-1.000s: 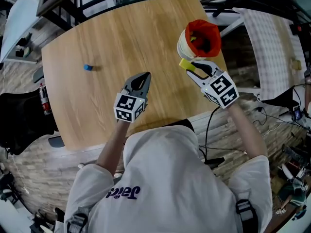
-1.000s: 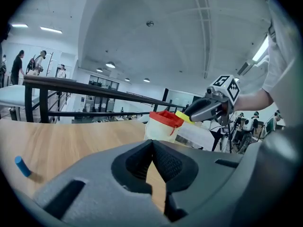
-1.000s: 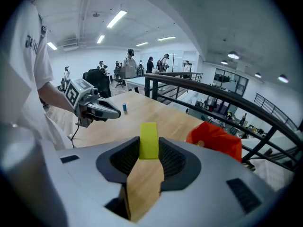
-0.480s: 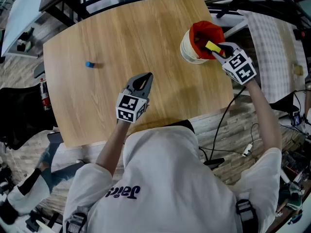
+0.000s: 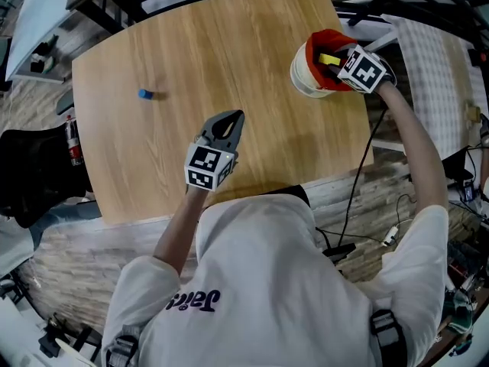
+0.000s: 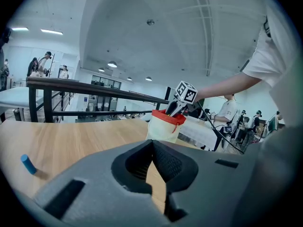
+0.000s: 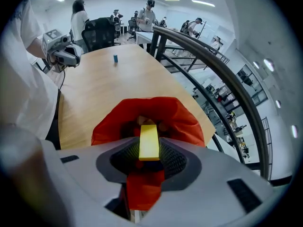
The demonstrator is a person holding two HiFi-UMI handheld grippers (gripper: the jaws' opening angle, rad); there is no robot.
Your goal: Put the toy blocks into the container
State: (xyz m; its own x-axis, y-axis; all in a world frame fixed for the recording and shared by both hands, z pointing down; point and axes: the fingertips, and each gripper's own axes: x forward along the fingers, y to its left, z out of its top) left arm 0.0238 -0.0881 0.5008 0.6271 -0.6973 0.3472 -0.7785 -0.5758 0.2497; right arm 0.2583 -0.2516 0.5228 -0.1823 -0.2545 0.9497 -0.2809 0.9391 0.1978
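Head view shows the right gripper [image 5: 335, 58] tipped down over the container [image 5: 304, 81], a white tub with a red liner [image 5: 313, 46] at the table's [image 5: 191, 44] far right corner. Its fingers pinch a yellow block [image 7: 149, 142] just above the liner's mouth. The left gripper [image 5: 227, 125] hovers by the table's near edge, fingers pressed together on nothing. A small blue block [image 5: 144, 94] lies near the left edge, well apart.

Table [image 5: 191, 44] showing smooth matt wood grain. Container [image 5: 302, 80] looking cream plastic, red liner [image 7: 184, 117] crinkling like thin film. Yellow block [image 7: 149, 143] looking smooth, matt. Ribbed dark texture showing on right gripper [image 7: 149, 150] pads [image 7: 174, 161].
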